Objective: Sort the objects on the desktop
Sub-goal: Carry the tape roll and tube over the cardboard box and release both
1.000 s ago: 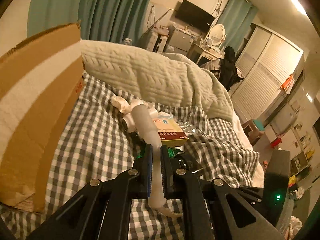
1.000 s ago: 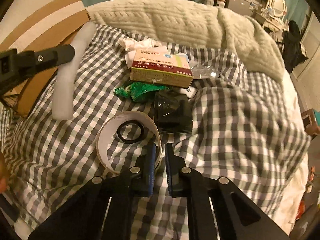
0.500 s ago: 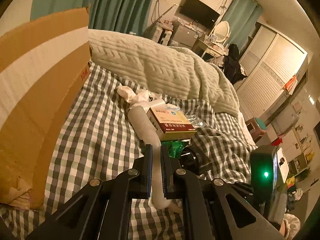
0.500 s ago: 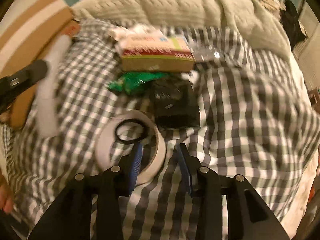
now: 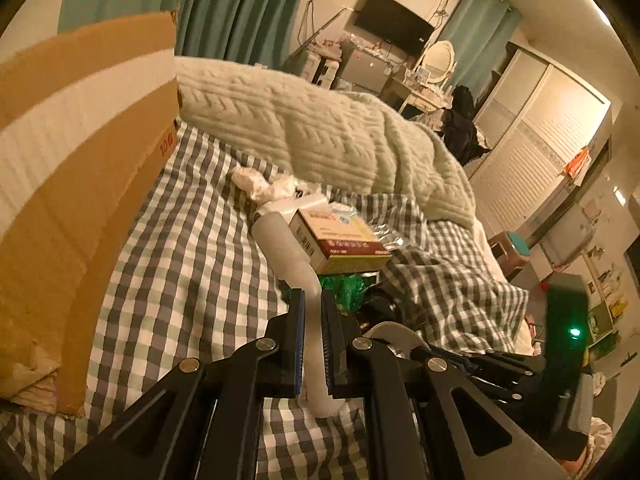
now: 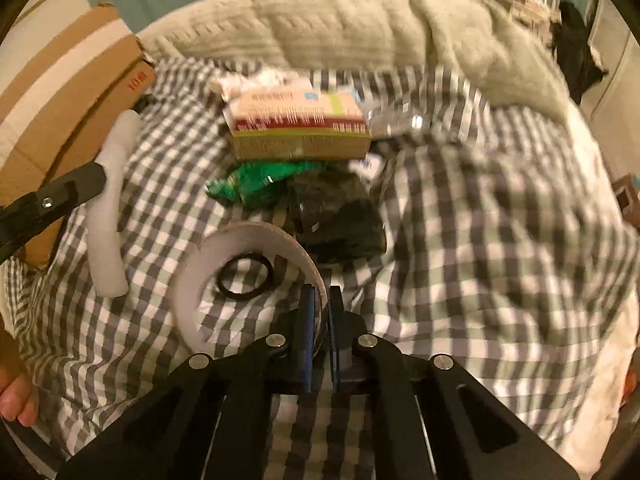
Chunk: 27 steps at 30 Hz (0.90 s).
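My left gripper [image 5: 312, 304] is shut on a white foam tube [image 5: 288, 252], held above the checked bedsheet; the tube also shows in the right wrist view [image 6: 108, 208] beside the cardboard box [image 6: 60, 92]. My right gripper [image 6: 320, 300] is shut on the rim of a white tape roll [image 6: 224, 248] lying on the sheet, with a black ring [image 6: 245, 276] inside it. A red-and-tan carton [image 6: 298, 128], a green wrapper [image 6: 260, 180] and a black bag [image 6: 336, 216] lie beyond the roll.
The cardboard box [image 5: 72, 168] stands at the left of the bed. A cream knitted blanket [image 5: 320, 132] is piled at the far side. Crumpled white tissue [image 5: 260, 184] and clear plastic [image 6: 396, 120] lie by the carton. The bed's edge drops off at the right.
My right gripper opened half a second ago and has now shut on the tape roll's rim. My left gripper has kept hold of the foam tube and shifted slightly.
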{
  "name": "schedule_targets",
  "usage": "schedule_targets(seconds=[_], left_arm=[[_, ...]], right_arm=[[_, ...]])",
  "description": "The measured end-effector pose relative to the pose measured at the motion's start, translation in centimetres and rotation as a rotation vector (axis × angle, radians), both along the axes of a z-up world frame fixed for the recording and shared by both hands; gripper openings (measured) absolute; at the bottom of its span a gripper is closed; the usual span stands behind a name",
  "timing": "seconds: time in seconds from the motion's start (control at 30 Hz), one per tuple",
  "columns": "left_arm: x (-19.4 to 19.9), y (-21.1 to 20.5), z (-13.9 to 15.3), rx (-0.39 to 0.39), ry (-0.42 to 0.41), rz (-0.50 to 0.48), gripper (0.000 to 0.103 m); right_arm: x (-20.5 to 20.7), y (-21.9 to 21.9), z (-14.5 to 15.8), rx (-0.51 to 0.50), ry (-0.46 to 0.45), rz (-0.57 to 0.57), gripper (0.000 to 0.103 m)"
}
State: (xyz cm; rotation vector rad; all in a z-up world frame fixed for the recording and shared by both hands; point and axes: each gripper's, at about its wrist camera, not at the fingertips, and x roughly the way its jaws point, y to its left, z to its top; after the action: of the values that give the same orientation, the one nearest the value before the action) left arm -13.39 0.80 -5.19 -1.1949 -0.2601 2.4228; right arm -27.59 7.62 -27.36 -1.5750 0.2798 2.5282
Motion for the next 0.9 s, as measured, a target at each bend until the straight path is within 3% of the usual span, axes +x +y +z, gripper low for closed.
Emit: schedule_targets(seconds=[0.17, 0.3, 0.67, 0.77, 0.9], left_arm=[[0.5, -0.6, 2.4, 0.044, 0.035, 0.007, 0.008], [0.9, -1.3, 4.9, 0.057, 0.073, 0.021, 0.008], [1.1, -6.5, 16.0, 0.097, 0.272, 0.089, 0.008], [0.5, -9.5, 18.6, 0.077, 0.308, 0.137, 0.008], [-0.6, -13.8, 19.9, 0.011, 0.330, 0.228, 0.008]], right_arm=[[0.5, -1.0, 3.5, 0.109, 0.066, 0.041, 0.005], [1.4, -1.3, 6.7, 0.138, 0.126, 0.048, 0.005], [-0.5, -5.9, 17.2, 0.181, 0.303, 0.140, 0.005], [-2.1, -8.8, 20.2, 0.184, 0.358, 0.188, 0.005], [-4.7, -12.6, 22.8, 0.179, 0.406, 0.244, 0.005]])
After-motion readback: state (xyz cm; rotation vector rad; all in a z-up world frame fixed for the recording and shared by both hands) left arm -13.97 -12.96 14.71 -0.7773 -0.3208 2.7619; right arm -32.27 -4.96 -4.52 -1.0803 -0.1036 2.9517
